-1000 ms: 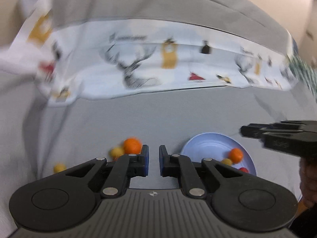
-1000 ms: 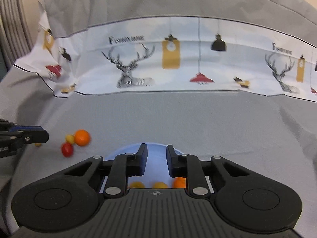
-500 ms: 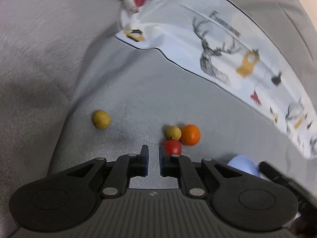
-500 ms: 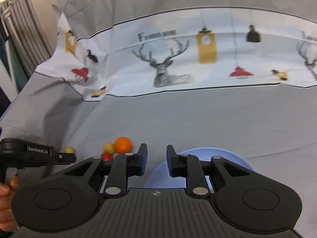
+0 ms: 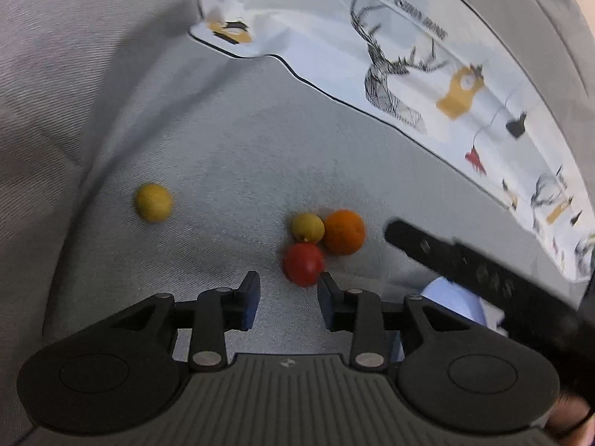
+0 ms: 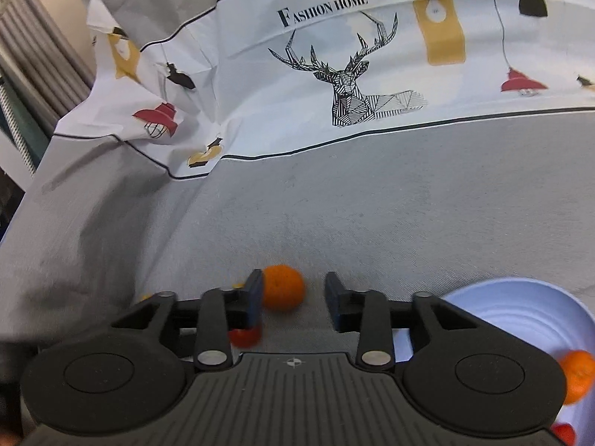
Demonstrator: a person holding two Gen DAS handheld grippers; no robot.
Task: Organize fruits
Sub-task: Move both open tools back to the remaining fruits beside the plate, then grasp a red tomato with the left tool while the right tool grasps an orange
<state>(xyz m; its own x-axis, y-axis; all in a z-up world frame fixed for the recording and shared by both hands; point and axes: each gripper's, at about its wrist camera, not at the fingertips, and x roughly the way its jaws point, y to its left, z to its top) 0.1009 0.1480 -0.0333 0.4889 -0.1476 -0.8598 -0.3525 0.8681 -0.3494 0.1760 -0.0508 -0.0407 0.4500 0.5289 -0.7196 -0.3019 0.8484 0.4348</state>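
Both claws apart above loose fruit on the grey cloth.
Left claw (image 5: pixel 288 293) hangs just short of the red tomato (image 5: pixel 303 263); right claw (image 6: pixel 293 293) frames the orange (image 6: pixel 283 287), beside the blue plate (image 6: pixel 520 304).

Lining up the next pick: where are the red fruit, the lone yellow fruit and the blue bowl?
red fruit (image 5: pixel 303 264), left wrist view, centre of its skin.
lone yellow fruit (image 5: pixel 153 202), left wrist view, middle of its top.
blue bowl (image 6: pixel 520 319), right wrist view, bare inner wall.

"FASHION HOME" on printed cloth (image 6: pixel 353 37), above deer; left-wrist view prob. same, blurred.
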